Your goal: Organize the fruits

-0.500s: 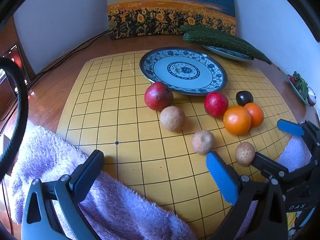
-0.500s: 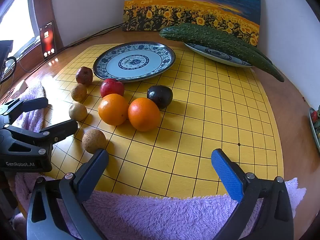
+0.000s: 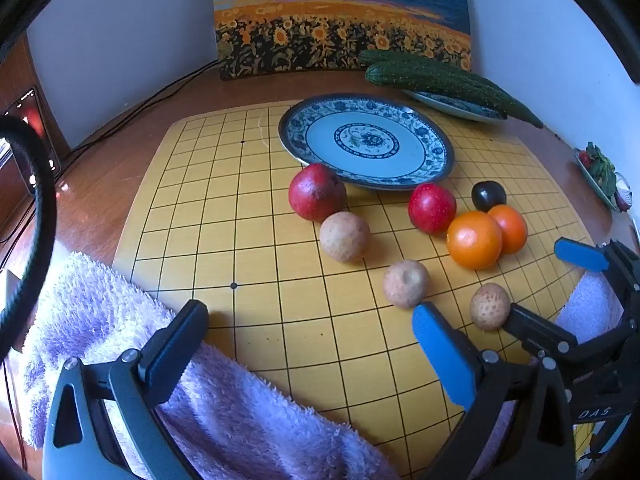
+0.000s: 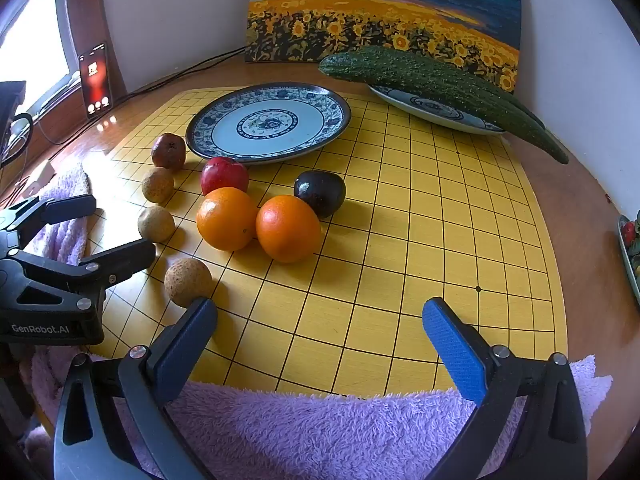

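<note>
Loose fruit lies on a yellow grid board (image 3: 248,240) in front of an empty blue-and-white plate (image 3: 368,140) (image 4: 268,122): two oranges (image 4: 226,218) (image 4: 288,228), a dark plum (image 4: 320,192), a red apple (image 4: 224,174), a dark red fruit (image 3: 317,191), and three tan round fruits (image 3: 345,237) (image 3: 406,283) (image 3: 490,306). My left gripper (image 3: 308,344) is open and empty, low at the board's near edge. My right gripper (image 4: 320,336) is open and empty, with the nearest tan fruit (image 4: 188,282) by its left finger. Each gripper shows in the other's view (image 4: 76,224) (image 3: 560,280).
Purple towels (image 3: 120,340) (image 4: 320,432) lie along the board's near edge. A second plate (image 4: 432,110) with cucumbers (image 4: 440,88) stands at the back right before a sunflower painting (image 4: 380,12). A lit phone (image 4: 94,78) leans at the left. A dish of vegetables (image 3: 604,172) sits at the right edge.
</note>
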